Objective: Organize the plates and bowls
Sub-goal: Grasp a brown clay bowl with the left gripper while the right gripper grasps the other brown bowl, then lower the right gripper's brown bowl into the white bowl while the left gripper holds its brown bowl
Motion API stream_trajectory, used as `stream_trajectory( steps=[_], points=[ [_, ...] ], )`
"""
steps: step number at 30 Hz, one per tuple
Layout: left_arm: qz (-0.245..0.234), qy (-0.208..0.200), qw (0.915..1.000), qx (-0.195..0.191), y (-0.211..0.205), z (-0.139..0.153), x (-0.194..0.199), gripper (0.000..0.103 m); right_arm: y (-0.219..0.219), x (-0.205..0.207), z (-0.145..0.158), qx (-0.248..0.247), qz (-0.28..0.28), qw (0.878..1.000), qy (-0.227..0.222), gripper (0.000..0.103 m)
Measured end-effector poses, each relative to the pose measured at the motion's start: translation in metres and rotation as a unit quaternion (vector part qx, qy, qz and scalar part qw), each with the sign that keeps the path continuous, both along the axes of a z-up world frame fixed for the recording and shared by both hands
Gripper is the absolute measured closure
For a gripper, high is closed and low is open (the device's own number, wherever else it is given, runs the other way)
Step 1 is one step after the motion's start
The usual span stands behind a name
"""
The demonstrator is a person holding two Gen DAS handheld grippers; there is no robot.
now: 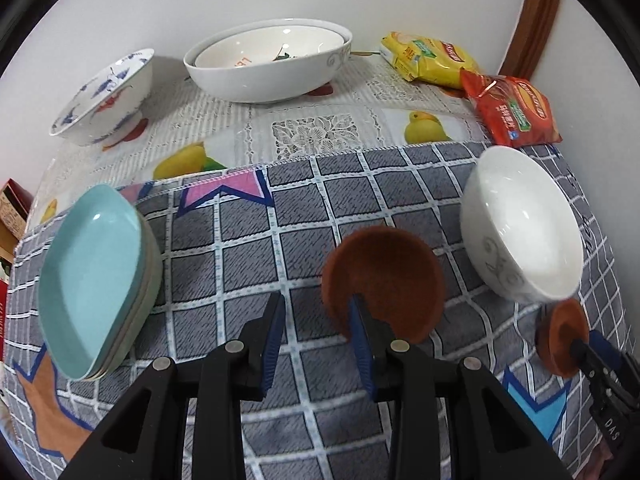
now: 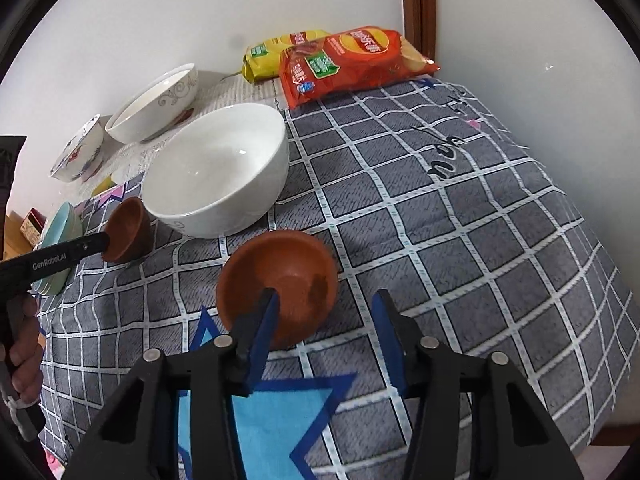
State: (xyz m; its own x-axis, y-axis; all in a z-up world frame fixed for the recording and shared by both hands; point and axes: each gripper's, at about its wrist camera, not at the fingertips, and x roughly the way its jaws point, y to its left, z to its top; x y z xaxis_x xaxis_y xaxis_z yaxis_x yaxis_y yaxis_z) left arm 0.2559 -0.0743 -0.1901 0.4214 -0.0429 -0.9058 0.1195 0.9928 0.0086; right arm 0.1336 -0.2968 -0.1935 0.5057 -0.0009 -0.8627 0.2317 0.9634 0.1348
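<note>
Two small brown clay bowls stand on the grey checked cloth. My left gripper [image 1: 318,324] is open; its right finger dips into one brown bowl [image 1: 384,280], which also shows in the right wrist view [image 2: 128,230]. My right gripper [image 2: 326,318] is open; its left finger reaches into the other brown bowl [image 2: 280,276], which shows at the left wrist view's right edge [image 1: 560,336]. A white bowl [image 1: 520,224] [image 2: 218,176] stands between and behind them. A stack of light-blue plates [image 1: 94,276] [image 2: 58,232] lies at the left.
At the back stand a large white bowl with a smaller one nested in it [image 1: 268,60] [image 2: 154,102] and a blue-patterned bowl [image 1: 106,94] [image 2: 78,152]. Yellow [image 1: 430,56] and red [image 1: 514,110] [image 2: 348,60] chip bags lie at the back right by the wall.
</note>
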Motion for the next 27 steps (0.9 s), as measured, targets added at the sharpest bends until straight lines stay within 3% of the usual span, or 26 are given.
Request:
stream_trajectory(
  steps=[7, 21, 25, 27],
  points=[
    [0.0, 0.022, 0.9998, 0.0, -0.005, -0.018, 0.014, 0.072, -0.007, 0.01, -0.013, 0.017, -0.015, 1.0, 0.007, 0.065],
    [-0.006, -0.003, 0.9999, -0.008, -0.006, -0.019, 0.019, 0.074, -0.007, 0.012, -0.018, 0.0, -0.03, 1.0, -0.005, 0.07],
    [-0.019, -0.003, 0.9997, -0.017, -0.011, -0.02, 0.018, 0.087, -0.005, 0.013, -0.018, 0.004, -0.023, 1.0, -0.007, 0.086],
    [-0.021, -0.004, 0.9997, -0.011, -0.013, -0.019, 0.018, 0.087, -0.006, 0.013, -0.018, 0.016, -0.026, 1.0, -0.009, 0.089]
  ],
)
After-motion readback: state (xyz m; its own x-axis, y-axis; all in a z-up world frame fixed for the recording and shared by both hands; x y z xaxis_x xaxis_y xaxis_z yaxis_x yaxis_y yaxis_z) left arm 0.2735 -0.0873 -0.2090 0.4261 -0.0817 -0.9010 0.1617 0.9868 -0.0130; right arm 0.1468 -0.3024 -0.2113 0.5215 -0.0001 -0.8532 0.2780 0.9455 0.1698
